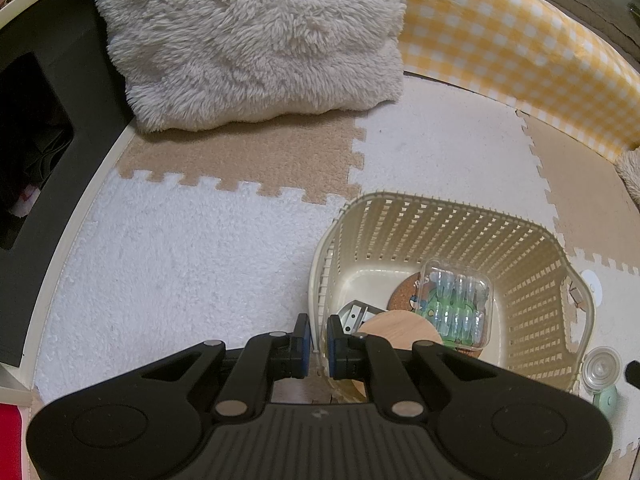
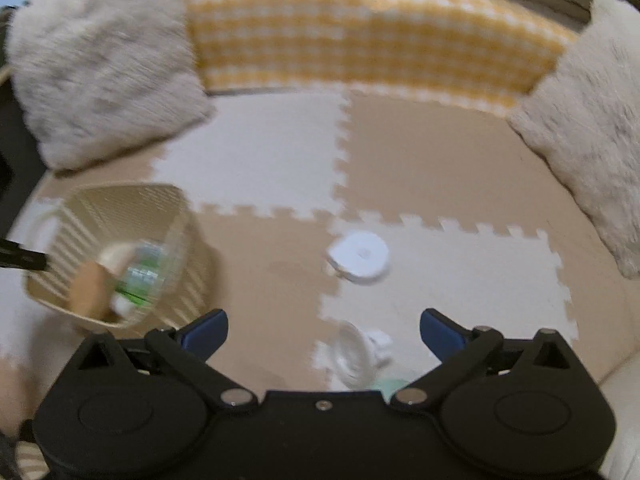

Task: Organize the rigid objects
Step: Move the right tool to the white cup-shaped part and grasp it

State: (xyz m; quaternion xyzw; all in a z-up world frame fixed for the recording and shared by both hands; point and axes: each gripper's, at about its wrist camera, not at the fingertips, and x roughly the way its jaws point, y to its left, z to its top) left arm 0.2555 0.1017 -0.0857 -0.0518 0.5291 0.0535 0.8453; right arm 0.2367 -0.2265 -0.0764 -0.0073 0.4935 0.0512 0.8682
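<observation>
A cream slatted basket (image 1: 532,280) stands on the foam floor mats. Inside lie a clear plastic case (image 1: 456,304), a cork coaster (image 1: 404,300), a round wooden disc (image 1: 400,330) and a metal piece (image 1: 354,314). My left gripper (image 1: 318,334) is shut on the basket's near rim. In the blurred right wrist view the basket (image 2: 68,248) sits at the left. My right gripper (image 2: 324,334) is open and empty. A small clear and mint object (image 2: 360,354) lies between its fingers. A white round disc (image 2: 360,256) lies farther ahead on the mat.
A fluffy cushion (image 1: 256,40) lies behind the basket, another (image 2: 592,128) at the right. A yellow checked panel (image 1: 520,52) closes the back. A dark cabinet (image 1: 36,140) stands at the left. The clear and mint object (image 1: 604,376) also shows right of the basket.
</observation>
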